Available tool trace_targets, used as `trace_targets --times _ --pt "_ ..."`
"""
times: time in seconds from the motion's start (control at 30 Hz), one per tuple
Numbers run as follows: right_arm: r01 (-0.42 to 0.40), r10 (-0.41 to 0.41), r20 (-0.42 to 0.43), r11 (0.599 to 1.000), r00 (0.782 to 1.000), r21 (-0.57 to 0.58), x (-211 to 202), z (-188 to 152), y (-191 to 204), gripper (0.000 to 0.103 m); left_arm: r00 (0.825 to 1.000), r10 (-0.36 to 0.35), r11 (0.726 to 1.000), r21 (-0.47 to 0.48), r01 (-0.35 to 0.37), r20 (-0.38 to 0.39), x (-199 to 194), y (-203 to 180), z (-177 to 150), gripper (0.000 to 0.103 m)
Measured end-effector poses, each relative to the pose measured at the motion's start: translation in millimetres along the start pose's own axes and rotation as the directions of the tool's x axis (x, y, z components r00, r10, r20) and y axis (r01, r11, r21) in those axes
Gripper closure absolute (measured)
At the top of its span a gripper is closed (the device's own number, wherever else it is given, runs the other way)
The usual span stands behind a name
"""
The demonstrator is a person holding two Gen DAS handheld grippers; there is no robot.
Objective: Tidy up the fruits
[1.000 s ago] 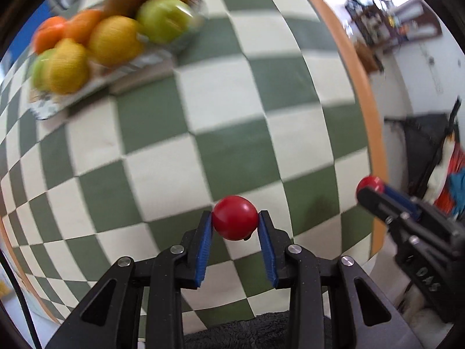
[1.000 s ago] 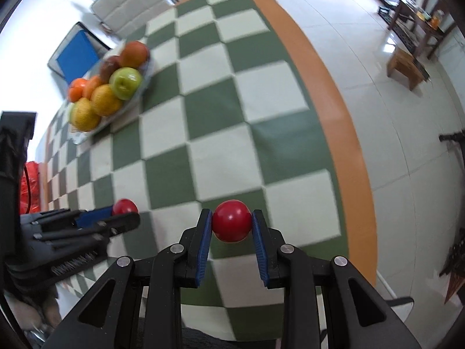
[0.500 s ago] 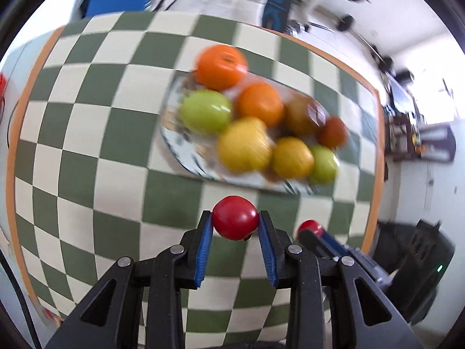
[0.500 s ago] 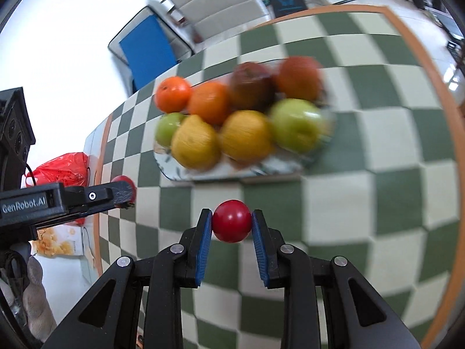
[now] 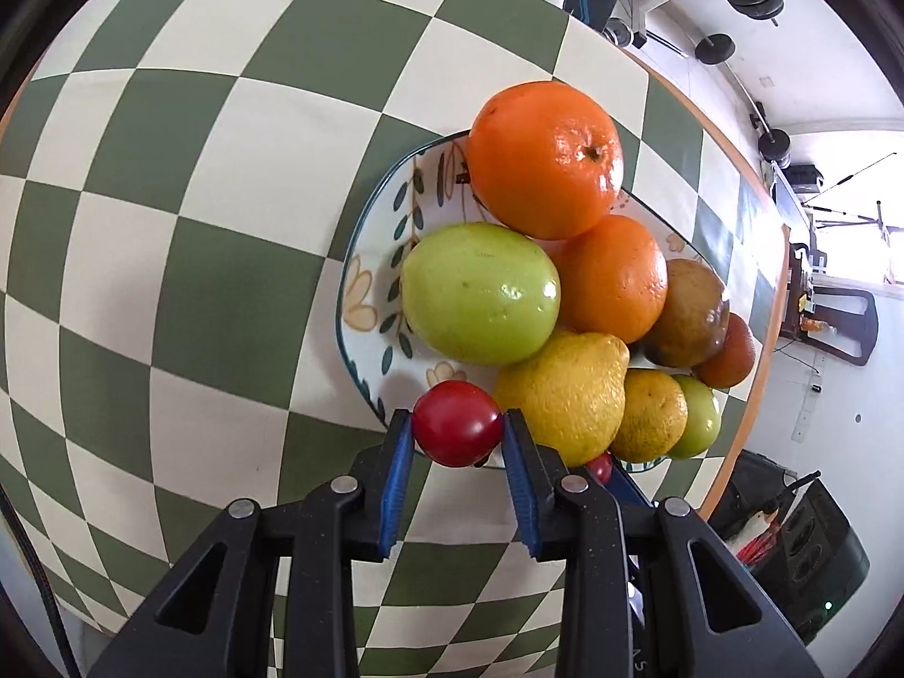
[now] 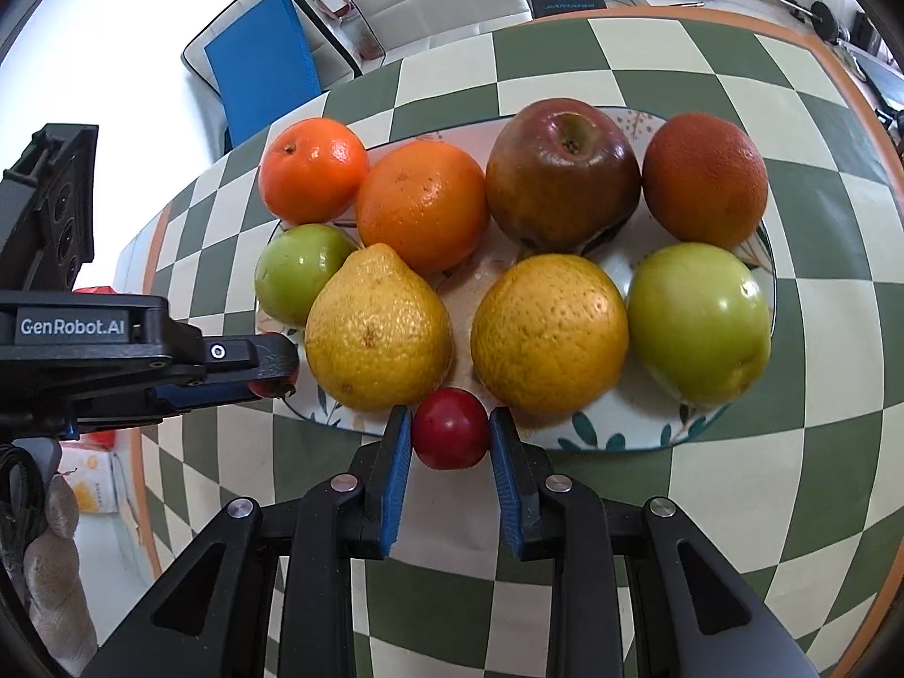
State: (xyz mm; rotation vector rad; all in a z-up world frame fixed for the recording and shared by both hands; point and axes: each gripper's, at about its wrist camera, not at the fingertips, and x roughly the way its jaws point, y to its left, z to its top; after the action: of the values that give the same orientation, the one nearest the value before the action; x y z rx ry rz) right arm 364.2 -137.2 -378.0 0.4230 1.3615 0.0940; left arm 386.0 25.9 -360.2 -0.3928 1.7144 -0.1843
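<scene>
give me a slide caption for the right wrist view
Right tool holds a small red fruit at the fruit plate's near rim.

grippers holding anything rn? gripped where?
Both. Left gripper pinches a small red fruit across its sides between the blue pads; right gripper holds another small red fruit the same way.

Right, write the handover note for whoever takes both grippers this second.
Left gripper: shut on a small red round fruit, held at the near rim of the oval floral plate.
Right gripper: shut on a second small red fruit, at the plate's front edge between the yellow lemon and the yellow-orange citrus.
Done: oranges, green apples and a dark red apple are piled on the plate.
Left: set both red fruits down on the plate, probably in the bare gaps, then release.
</scene>
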Motion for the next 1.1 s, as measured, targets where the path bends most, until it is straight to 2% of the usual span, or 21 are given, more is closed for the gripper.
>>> trace_targets --times 0.1,0.17,0.23,0.3,0.37,0.43,0.47,0.5,0.53,0.6,0.67,0.73,0.8,0.9,1.1 --pt "0.002 -0.002 0.005 1.0 1.0 0.006 2 0 0 0.072 1.0 0.006 1.0 -0.001 -0.006 -0.016 5 1 2 0.073" --pt "-0.009 0.009 0.001 1.0 1.0 0.025 2 -1 -3 0.067 1.0 0.009 1.0 0.003 -0.008 -0.019 4 1 1 0.073" --pt "-0.004 0.003 0.008 0.999 1.0 0.041 -1 -3 -5 0.054 0.999 0.027 0.999 0.019 -0.027 -0.018 4 0 3 0.07" --pt "-0.006 0.006 0.012 0.998 1.0 0.061 -7 -5 -9 0.049 0.999 0.046 0.998 0.036 -0.046 -0.007 1 -2 1 0.06" --pt "0.0 -0.002 0.024 0.998 1.0 0.066 -15 -6 -10 0.049 0.998 0.068 0.996 0.064 -0.069 0.018 -6 -5 -3 0.058" --pt "0.024 -0.026 0.036 0.998 0.999 0.059 -27 -8 -10 0.044 0.993 0.109 0.99 0.089 -0.113 0.046 -12 -8 -9 0.05" --pt "0.039 -0.041 0.044 0.998 0.998 0.055 -33 -9 -9 0.041 0.989 0.131 0.984 0.108 -0.138 0.071 -18 -10 -14 0.037" --pt "0.062 -0.065 0.056 0.997 0.996 0.047 -41 -11 -9 0.032 0.984 0.153 0.979 0.12 -0.163 0.092 -22 -10 -18 0.026" --pt "0.077 -0.08 0.064 0.996 0.995 0.041 -47 -13 -9 0.025 0.977 0.18 0.971 0.136 -0.195 0.117 -27 -11 -24 0.023" --pt "0.125 -0.127 0.092 0.992 0.988 0.028 -65 -18 -7 0.019 0.965 0.209 0.959 0.161 -0.234 0.157 -35 -12 -35 0.013" --pt "0.162 -0.163 0.108 0.987 0.981 0.013 -80 -23 -5 0.014 0.951 0.232 0.946 0.182 -0.269 0.203 -45 -15 -48 0.011" --pt "0.198 -0.197 0.132 0.98 0.971 0.006 -95 -28 -4 0.008 0.938 0.248 0.934 0.197 -0.298 0.243 -53 -20 -62 0.003" --pt "0.243 -0.241 0.162 0.97 0.957 0.004 -110 -35 -2 0.008 0.924 0.253 0.924 0.211 -0.318 0.285 -63 -24 -74 0.003" --pt "0.268 -0.265 0.19 0.963 0.945 0.008 -128 -43 -3 0.006 0.901 0.265 0.907 0.229 -0.353 0.343 -75 -30 -91 0.003" --pt "0.268 -0.264 0.217 0.963 0.94 0.015 -159 -59 -4 0.005 0.874 0.255 0.898 0.233 -0.372 0.414 -99 -45 -120 0.003"
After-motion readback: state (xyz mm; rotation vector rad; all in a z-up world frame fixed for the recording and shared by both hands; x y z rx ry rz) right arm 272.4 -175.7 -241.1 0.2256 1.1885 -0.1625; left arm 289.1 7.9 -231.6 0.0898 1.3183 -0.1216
